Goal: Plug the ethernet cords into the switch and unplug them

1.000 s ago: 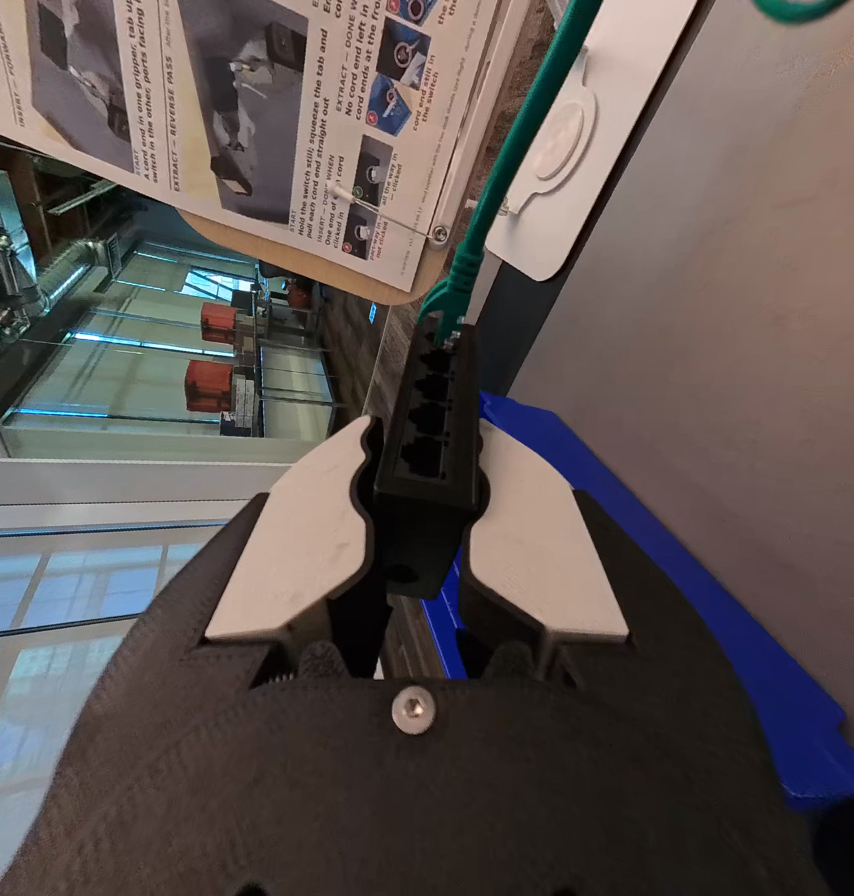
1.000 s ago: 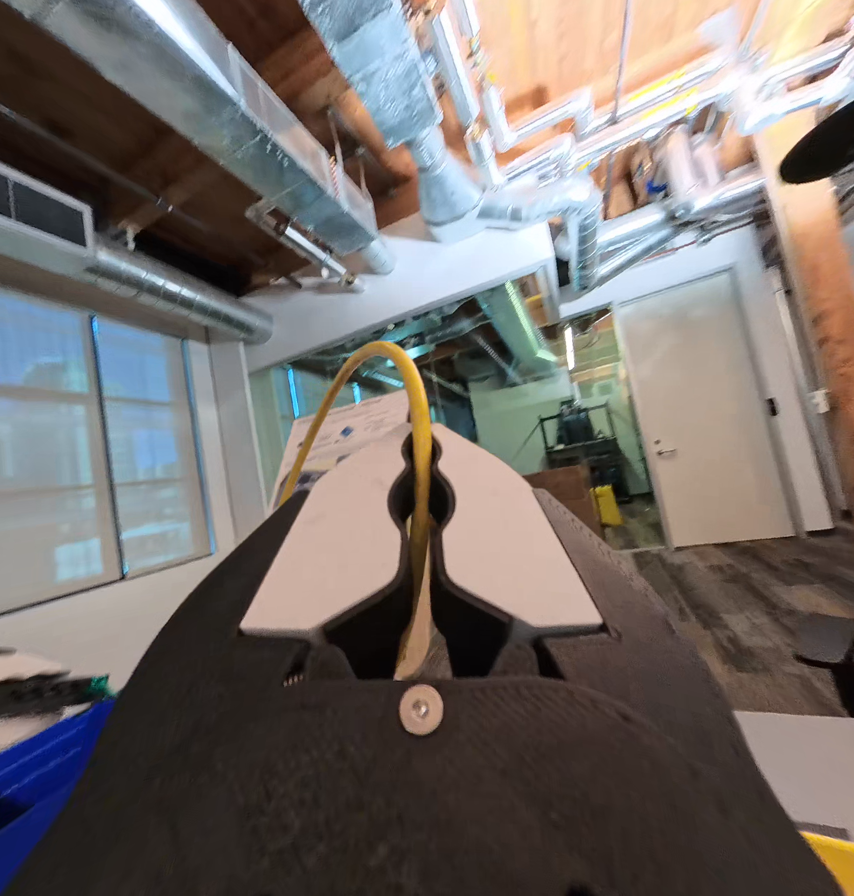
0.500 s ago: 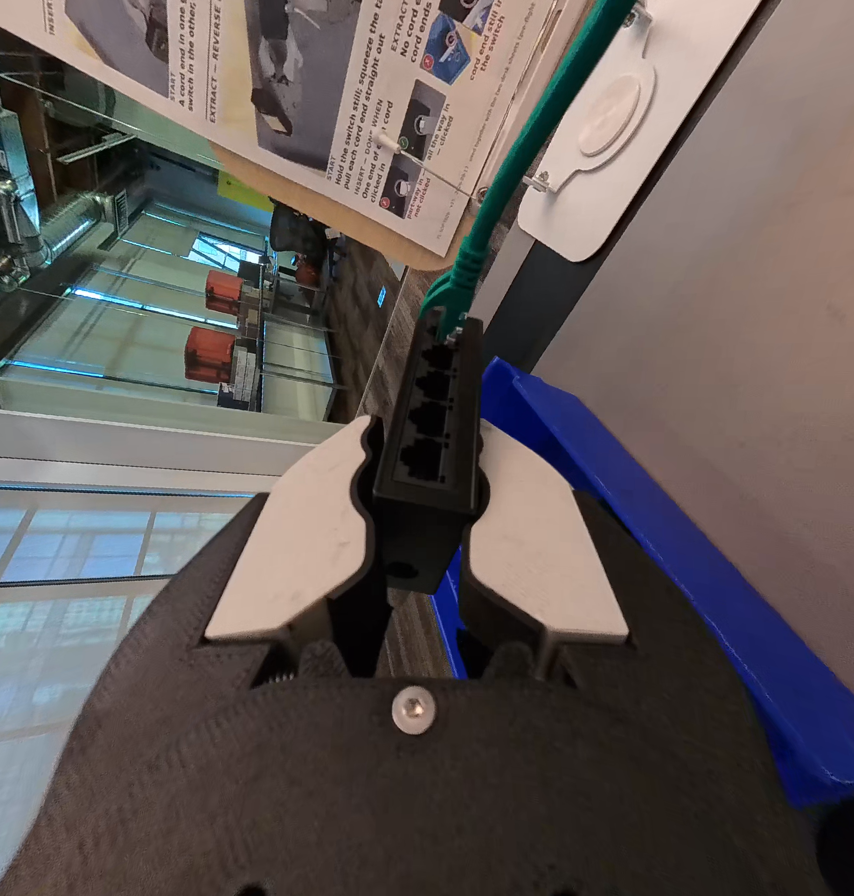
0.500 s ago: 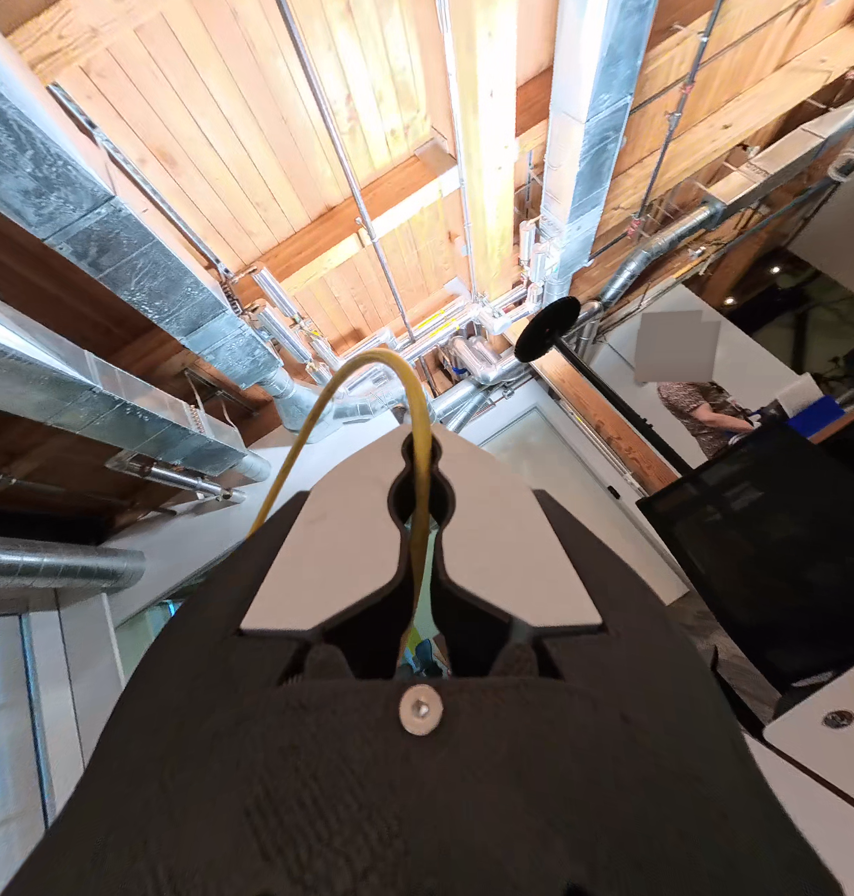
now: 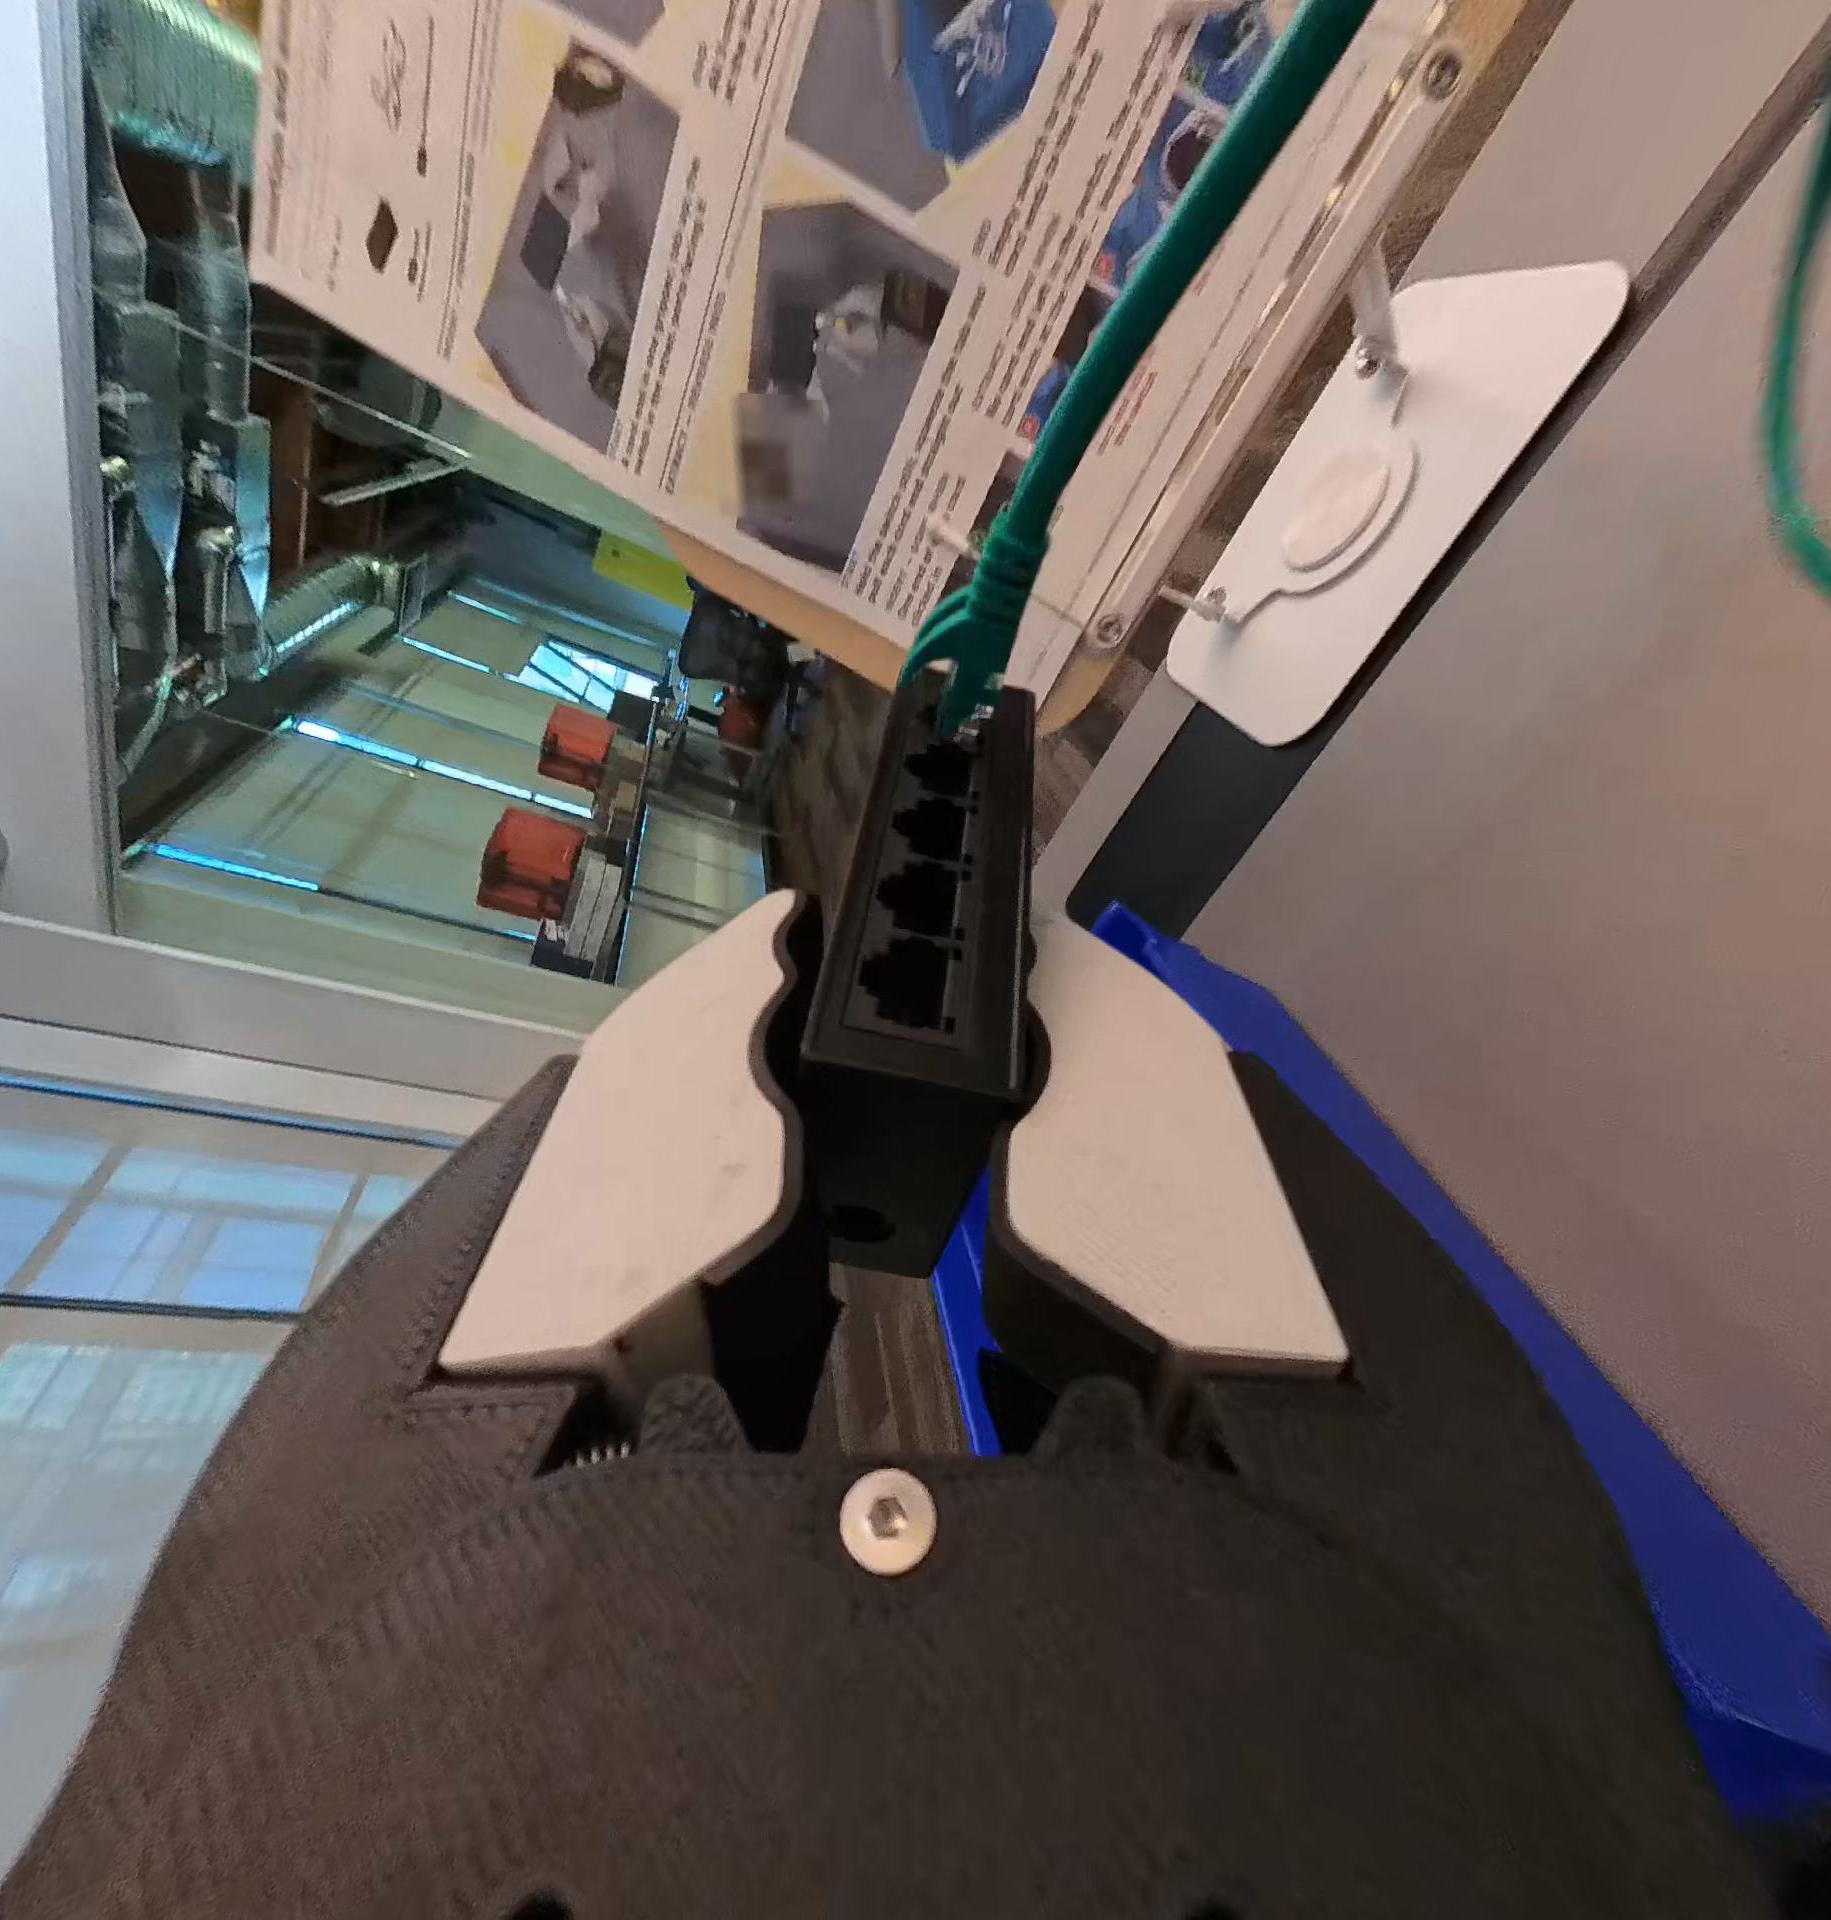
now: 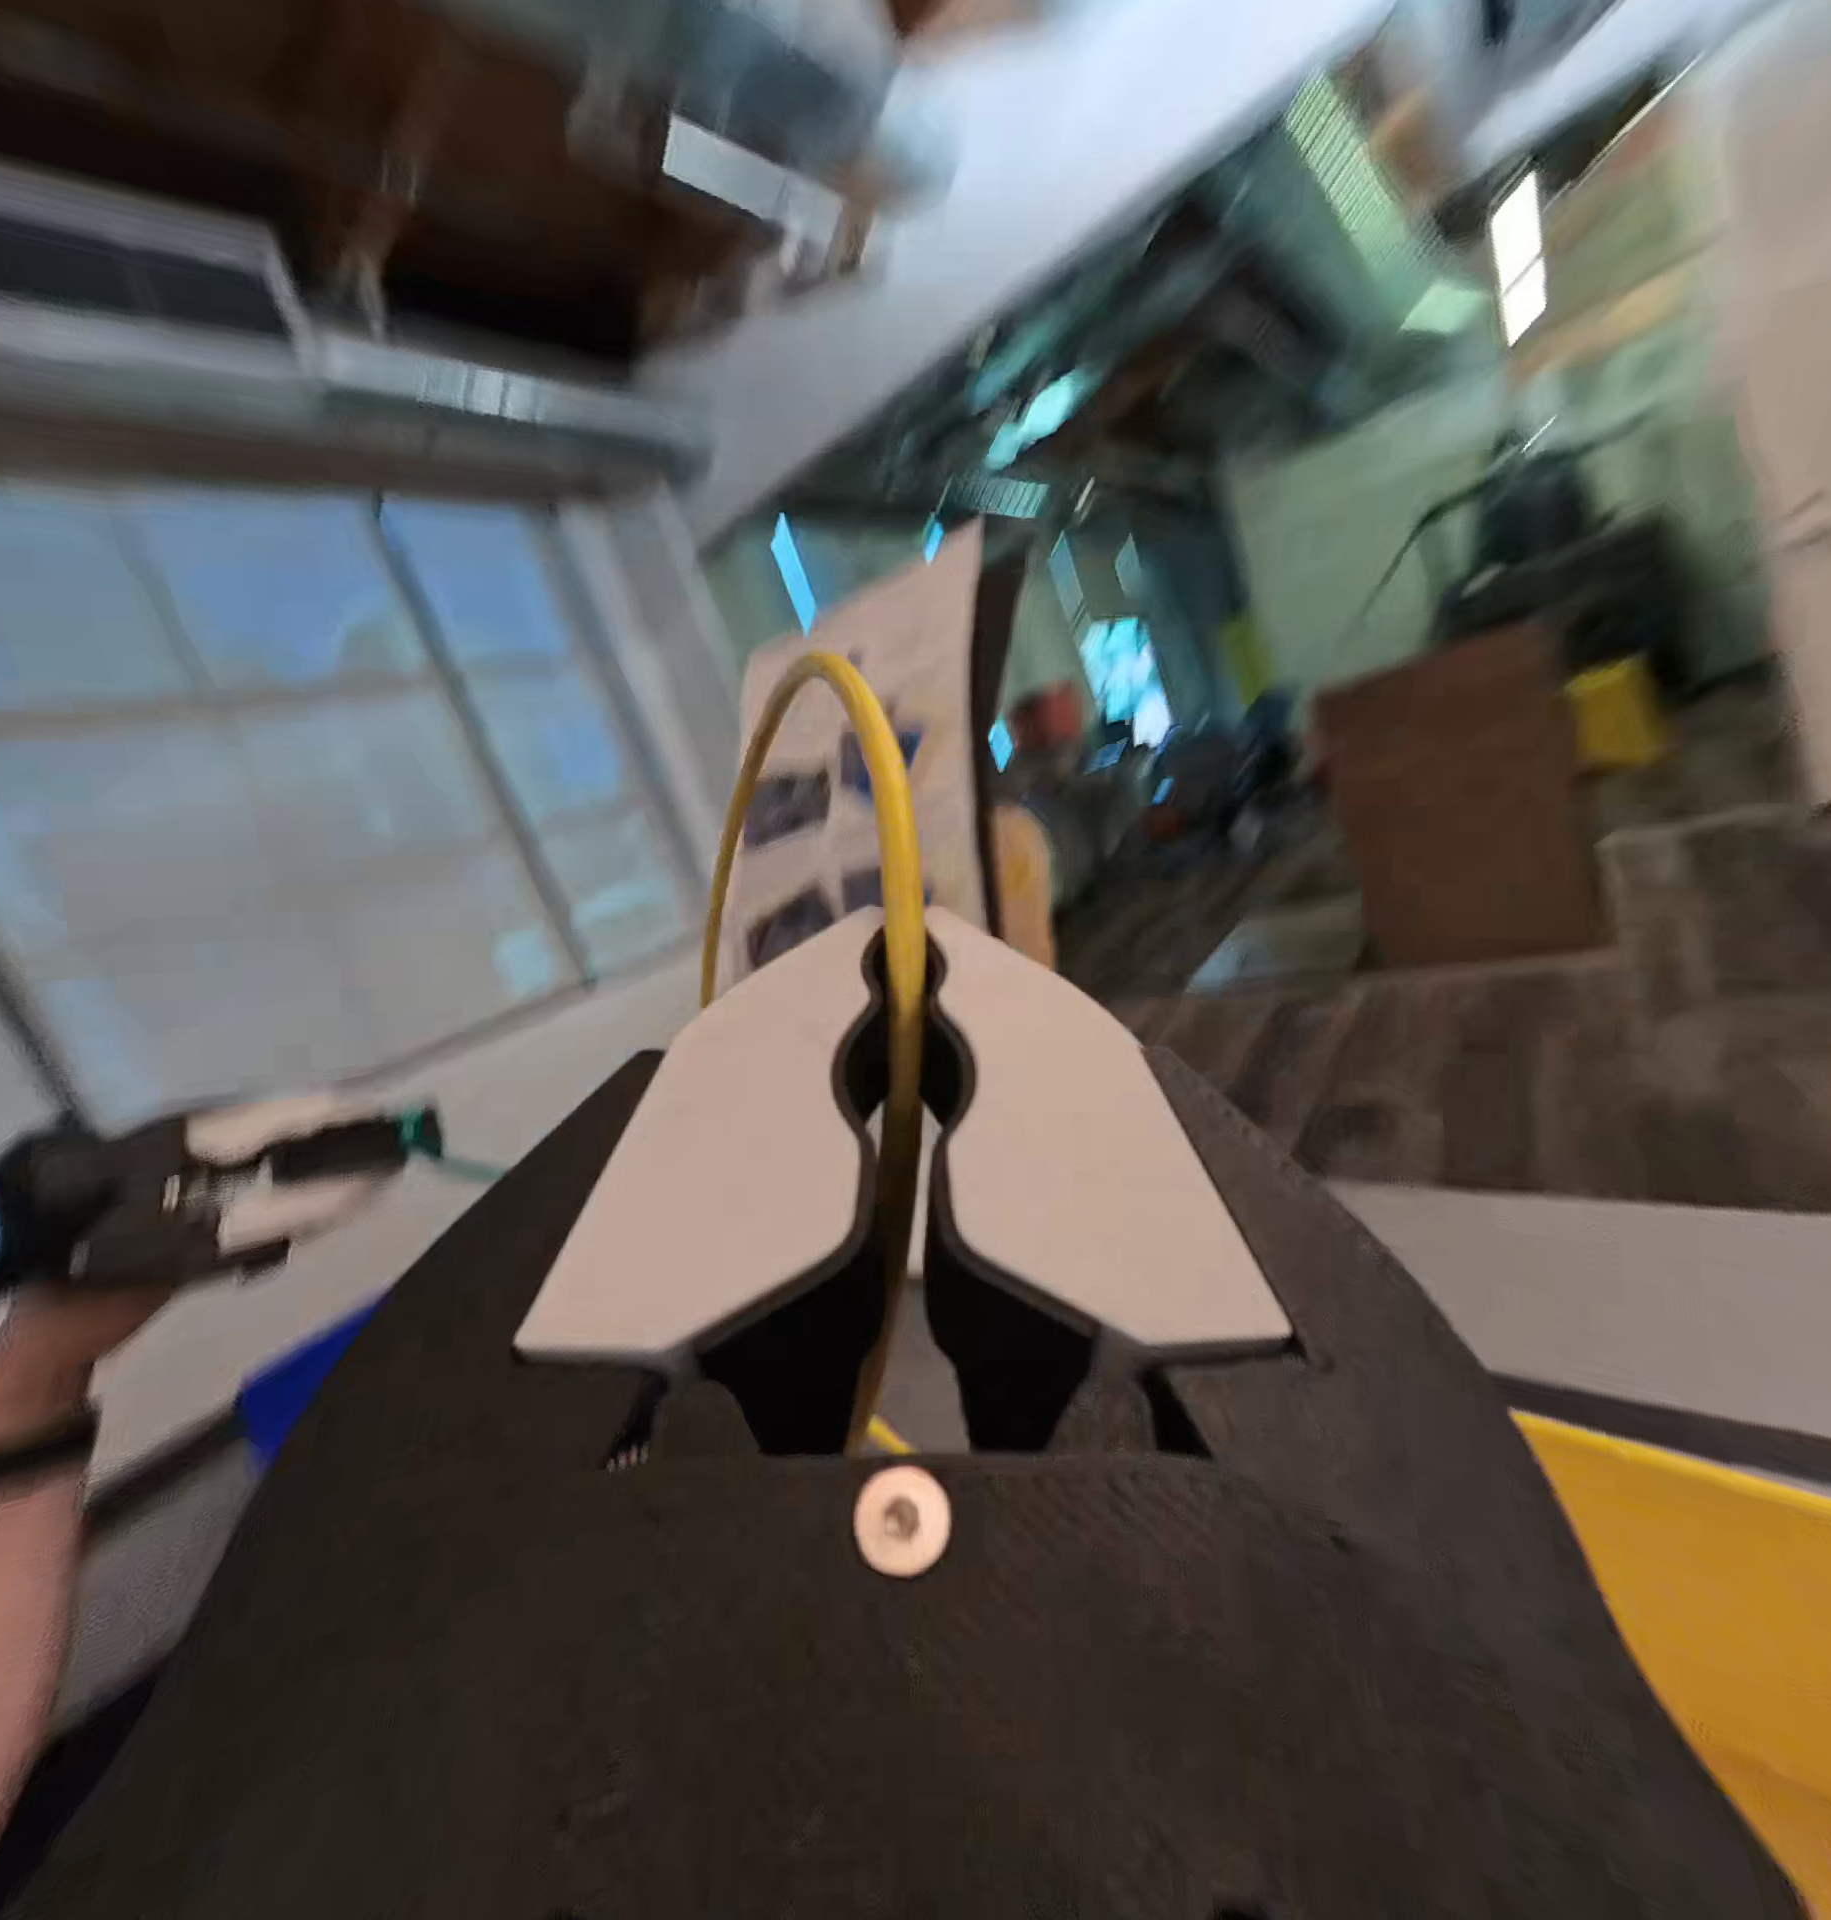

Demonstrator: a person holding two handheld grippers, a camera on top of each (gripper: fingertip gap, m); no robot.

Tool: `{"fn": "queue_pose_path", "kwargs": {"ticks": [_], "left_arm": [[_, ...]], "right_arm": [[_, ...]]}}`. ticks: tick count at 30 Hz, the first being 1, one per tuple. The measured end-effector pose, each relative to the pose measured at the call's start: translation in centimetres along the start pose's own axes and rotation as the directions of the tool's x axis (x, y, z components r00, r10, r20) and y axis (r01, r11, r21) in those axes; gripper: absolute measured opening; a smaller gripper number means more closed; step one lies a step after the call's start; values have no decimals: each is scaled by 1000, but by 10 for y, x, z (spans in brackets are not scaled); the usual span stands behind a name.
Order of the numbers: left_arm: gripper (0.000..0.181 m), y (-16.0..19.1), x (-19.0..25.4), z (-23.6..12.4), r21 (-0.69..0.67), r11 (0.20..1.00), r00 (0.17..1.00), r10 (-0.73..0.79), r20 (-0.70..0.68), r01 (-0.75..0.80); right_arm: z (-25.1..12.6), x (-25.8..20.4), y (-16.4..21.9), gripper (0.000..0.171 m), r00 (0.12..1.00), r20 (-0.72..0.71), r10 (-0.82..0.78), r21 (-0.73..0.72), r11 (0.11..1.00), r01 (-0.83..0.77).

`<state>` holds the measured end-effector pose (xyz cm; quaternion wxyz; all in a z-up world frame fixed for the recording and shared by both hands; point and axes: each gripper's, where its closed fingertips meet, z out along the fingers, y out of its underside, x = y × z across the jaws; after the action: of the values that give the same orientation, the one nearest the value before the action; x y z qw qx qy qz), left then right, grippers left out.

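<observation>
My left gripper [image 5: 911, 935] is shut on a black ethernet switch [image 5: 932, 914] and holds it in the air, its row of ports facing the camera. A green ethernet cord [image 5: 1119, 343] is plugged into the farthest port and runs up and to the right. The nearer ports are empty. My right gripper [image 6: 903, 925] is shut on a thin yellow ethernet cord [image 6: 895, 790], which loops up over the fingertips and down to the left; its plug is hidden. In the blurred right wrist view the left gripper with the switch [image 6: 298, 1153] shows at the far left, held by a hand [image 6: 17, 1475].
A blue bin [image 5: 1576, 1392] lies below the switch on the grey table [image 5: 1617, 831]. An instruction poster on a board [image 5: 786, 260] stands behind, with a white stand plate [image 5: 1399, 488]. A yellow bin [image 6: 1721, 1621] sits at the lower right of the right wrist view. Spacing between my two grippers at the tips: around 50 cm.
My right gripper has swung down from facing the ceiling to facing the table and the left gripper, still holding the yellow cord. My left gripper has tilted slightly with the switch.
</observation>
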<state>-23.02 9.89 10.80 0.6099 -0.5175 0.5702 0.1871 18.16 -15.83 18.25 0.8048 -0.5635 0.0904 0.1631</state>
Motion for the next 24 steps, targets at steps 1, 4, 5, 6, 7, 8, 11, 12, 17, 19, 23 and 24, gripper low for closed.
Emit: {"fn": "queue_pose_path", "kwargs": {"ticks": [1,4,5,6,7,8,11,12,17,19,23,24], "left_arm": [[32,-4,1,-2,10,1000,1000,9,0,-9],[33,-13,6,-4,29,999,1000,21,-8,-21],[33,-15,6,-4,33,999,1000,20,-8,-20],[33,-15,7,-4,32,999,1000,18,-12,-18],[33,-13,7,-4,26,1000,1000,18,-13,-18],[33,-12,5,-4,19,1000,1000,19,-7,-19],[33,-7,2,-4,10,1000,1000,13,-8,-13],[33,-5,1,-4,7,1000,1000,12,-7,-12],[33,2,2,-5,-25,999,1000,19,-20,-20],[33,4,4,-3,-39,999,999,19,-28,-20],[33,10,8,4,-73,997,999,18,-48,-22],[33,11,9,5,-83,996,998,21,-51,-25]], "right_arm": [[16,-12,21,1,999,42,-23,-100,995,27],[51,-43,78,1,986,147,-79,-309,943,122],[59,-53,93,1,980,182,-81,-354,924,142],[64,-62,108,1,973,218,-71,-397,905,155],[69,-69,124,1,968,246,-46,-445,882,155],[72,-75,142,1,964,265,-10,-508,849,149],[76,-86,198,1,953,297,62,-676,719,164],[76,-89,216,1,950,306,68,-716,674,183],[83,-90,290,19,961,275,36,-828,516,218],[88,-78,305,34,969,232,-90,-842,480,246],[95,-68,283,63,866,188,-463,-812,423,402],[98,-76,269,62,818,179,-546,-776,433,459]]}}
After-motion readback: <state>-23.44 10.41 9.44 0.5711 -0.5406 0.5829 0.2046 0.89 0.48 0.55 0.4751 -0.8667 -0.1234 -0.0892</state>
